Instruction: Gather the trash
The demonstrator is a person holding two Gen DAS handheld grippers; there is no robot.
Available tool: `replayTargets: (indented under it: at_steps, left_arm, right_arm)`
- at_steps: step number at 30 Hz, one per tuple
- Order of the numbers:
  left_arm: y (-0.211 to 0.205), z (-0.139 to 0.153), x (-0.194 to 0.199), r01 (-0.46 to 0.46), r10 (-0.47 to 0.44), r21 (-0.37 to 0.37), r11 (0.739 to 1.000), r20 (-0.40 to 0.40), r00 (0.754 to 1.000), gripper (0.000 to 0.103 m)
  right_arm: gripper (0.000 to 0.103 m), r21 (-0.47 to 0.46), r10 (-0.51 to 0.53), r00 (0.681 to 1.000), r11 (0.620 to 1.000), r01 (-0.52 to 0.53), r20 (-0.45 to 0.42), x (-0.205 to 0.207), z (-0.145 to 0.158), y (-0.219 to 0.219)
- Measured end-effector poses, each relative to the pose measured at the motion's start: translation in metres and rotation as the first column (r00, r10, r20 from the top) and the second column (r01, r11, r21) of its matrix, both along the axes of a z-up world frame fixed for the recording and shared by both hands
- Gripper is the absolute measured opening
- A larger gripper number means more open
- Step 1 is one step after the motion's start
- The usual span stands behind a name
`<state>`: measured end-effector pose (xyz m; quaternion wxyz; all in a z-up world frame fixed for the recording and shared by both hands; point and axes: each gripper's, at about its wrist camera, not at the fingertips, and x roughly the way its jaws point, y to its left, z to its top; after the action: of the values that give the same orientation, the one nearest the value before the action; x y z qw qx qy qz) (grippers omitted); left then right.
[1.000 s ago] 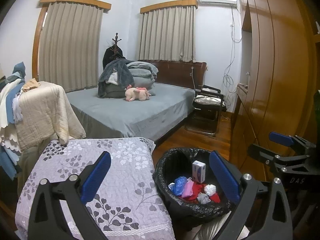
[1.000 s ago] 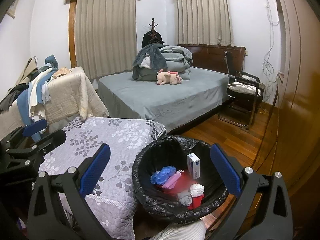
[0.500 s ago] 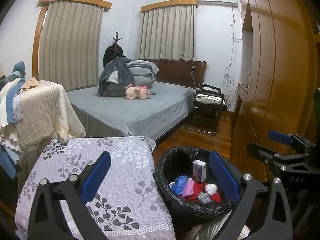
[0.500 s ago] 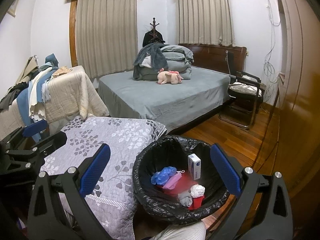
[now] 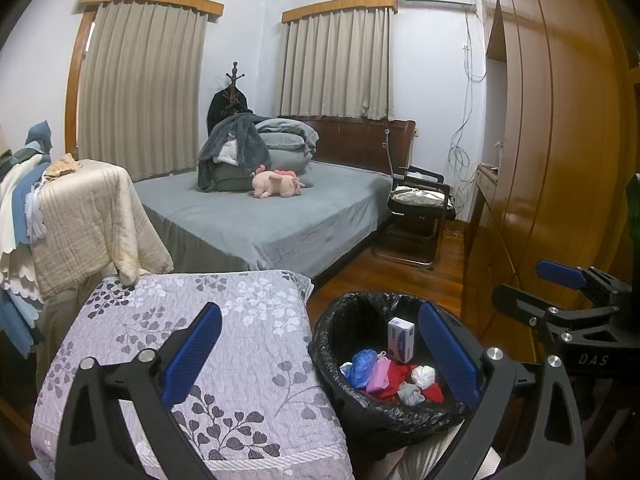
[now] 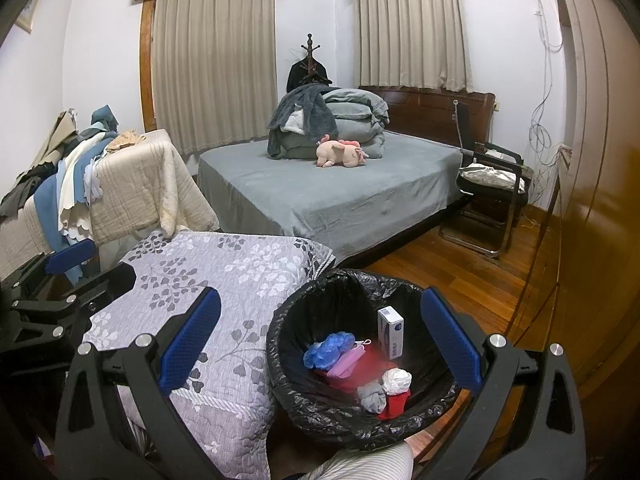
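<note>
A bin lined with a black bag stands on the wooden floor beside a low table. Inside lie a white and blue box, a blue crumpled bag, a pink piece, red scraps, a white wad and a grey wad. My left gripper is open above the table's right edge and the bin. My right gripper is open over the bin with nothing between its fingers. Each gripper shows at the other view's edge.
A floral quilted cover lies on the low table. Behind are a grey bed with folded bedding and a pink plush toy, a chair, a wooden wardrobe on the right and draped cloths. A striped sleeve shows below.
Both views have shifted very slightly; the bin and its contents stay put. Both grippers remain open.
</note>
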<state>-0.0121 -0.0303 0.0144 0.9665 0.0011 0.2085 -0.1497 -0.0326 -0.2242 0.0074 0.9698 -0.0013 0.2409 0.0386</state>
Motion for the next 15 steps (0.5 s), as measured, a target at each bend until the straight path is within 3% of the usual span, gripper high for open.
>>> replayTargets:
  at_steps: [15]
  left_arm:
    - [-0.0010,-0.0010,0.0014,-0.002,0.002,0.001,1.000,-0.006,1.000,0.097]
  right_arm:
    - [0.097,0.000,0.001,1.000,1.000,-0.001,-0.001,0.0013,0.0004,0.0000]
